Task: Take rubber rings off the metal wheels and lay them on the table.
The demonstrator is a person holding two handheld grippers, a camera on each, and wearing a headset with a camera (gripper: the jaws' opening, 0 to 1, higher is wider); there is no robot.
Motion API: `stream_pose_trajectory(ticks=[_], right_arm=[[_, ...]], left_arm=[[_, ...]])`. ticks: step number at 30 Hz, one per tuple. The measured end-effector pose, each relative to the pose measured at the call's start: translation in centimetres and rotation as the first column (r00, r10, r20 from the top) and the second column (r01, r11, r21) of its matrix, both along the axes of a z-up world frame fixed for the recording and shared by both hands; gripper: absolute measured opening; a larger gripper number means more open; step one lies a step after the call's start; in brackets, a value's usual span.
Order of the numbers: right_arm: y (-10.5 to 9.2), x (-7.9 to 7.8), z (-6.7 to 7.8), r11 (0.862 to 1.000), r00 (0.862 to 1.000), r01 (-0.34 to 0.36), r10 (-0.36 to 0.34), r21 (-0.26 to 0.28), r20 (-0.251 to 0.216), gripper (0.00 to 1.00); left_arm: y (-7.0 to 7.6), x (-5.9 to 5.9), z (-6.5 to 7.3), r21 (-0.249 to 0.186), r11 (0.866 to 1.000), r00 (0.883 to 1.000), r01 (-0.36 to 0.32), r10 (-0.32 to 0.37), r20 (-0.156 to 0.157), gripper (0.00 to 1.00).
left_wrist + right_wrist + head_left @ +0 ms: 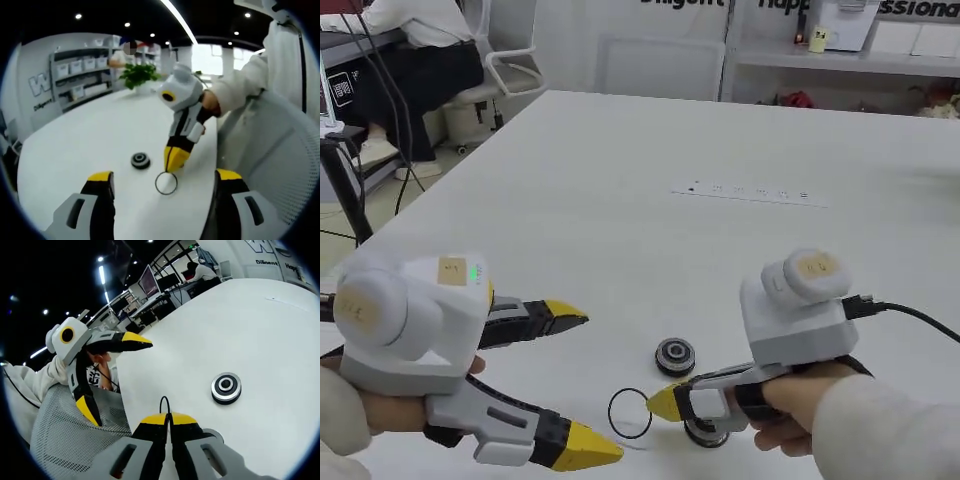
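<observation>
Right gripper point(665, 402) is clamping on the rubber ring point(610, 411). Its jaws are sitting tip to tip, and in the right gripper view point(169, 418) a thin black loop of the ring point(164, 402) is poking up from between them. In the head view the rest of the ring is lying flat on the white table point(620, 180), with the yellow tip pinching its right edge. The left gripper view is showing the same contact: right gripper point(175, 160) tip down on the far edge of the ring point(155, 184).

Left gripper point(577, 383) is hanging released, jaws spread wide, just left of the ring and not touching it. Its own view point(164, 175) is framing the ring between the two tips. From the right gripper view it point(116, 380) is sitting off the table edge, jaws gaping.

Wheels: one wheel point(675, 355) is standing free on the table just beyond the ring, dark band around a shiny hub, also showing in both gripper views point(140, 160) point(226, 387). A second wheel point(705, 433) is lying partly under the right gripper — only a sliver point(212, 432) is peeking out beside the jaw, so I cannot tell whether it has a ring on.
</observation>
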State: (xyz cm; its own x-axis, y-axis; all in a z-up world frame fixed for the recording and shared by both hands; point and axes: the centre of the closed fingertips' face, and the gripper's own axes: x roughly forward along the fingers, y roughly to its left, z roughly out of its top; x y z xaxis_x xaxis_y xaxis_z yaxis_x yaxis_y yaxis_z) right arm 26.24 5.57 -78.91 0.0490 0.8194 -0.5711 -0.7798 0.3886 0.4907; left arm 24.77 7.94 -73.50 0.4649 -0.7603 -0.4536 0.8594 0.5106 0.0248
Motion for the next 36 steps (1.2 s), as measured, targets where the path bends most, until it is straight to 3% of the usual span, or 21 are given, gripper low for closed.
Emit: stream_pose_trajectory(ticks=[17,36], right_arm=[[-0.50,0.22,-0.88,0.999,0.999,-0.001,0.003,-0.032,0.041,0.00],[-0.62,0.23,-0.90,0.998,0.996,-0.026,0.030,-0.048,0.082,0.05]], left_arm=[[0.05,-0.43,-0.83,0.016,1.000,0.999,0.014,-0.013,-0.035,0.83],[-0.13,-0.61,-0.68,0.008,1.000,0.999,0.017,-0.017,-0.041,0.82]])
